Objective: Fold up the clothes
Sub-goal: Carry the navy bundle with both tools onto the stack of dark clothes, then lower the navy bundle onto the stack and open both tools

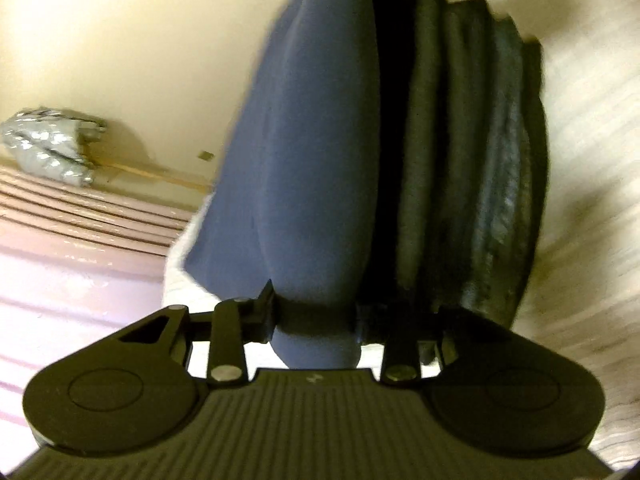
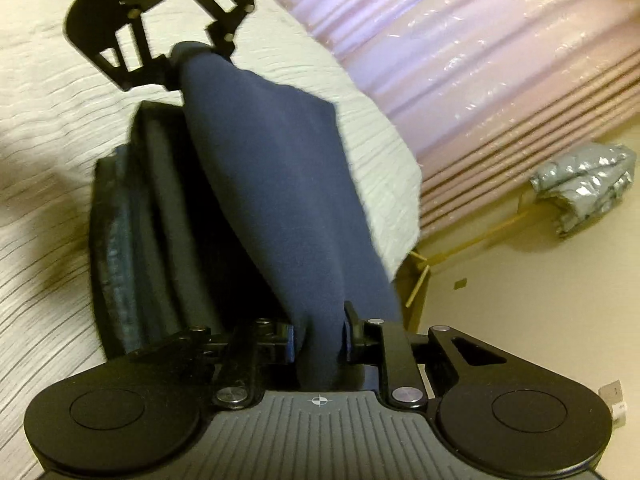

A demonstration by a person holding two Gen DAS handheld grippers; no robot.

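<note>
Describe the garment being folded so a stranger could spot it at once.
On the white ribbed bedspread lies a stack of dark folded clothes. Stretched above it is the blue garment, smooth and plain, pinched by the left tool and right tool.

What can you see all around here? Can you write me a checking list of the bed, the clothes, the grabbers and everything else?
Surface: white ribbed bedspread, a corner of it hanging over the pink side of the bed.
Job's things: navy blue garment stretched between both grippers; stack of folded dark clothes lying on the bedspread beside and below it.
Clutter: silver puffy jacket on the floor beside the bed.
Grippers: left gripper shut on one end of the garment; right gripper shut on the other end, cloth bunched between its fingers.
Cables: nothing seen.
Surroundings: cream floor; wooden bed leg.
</note>
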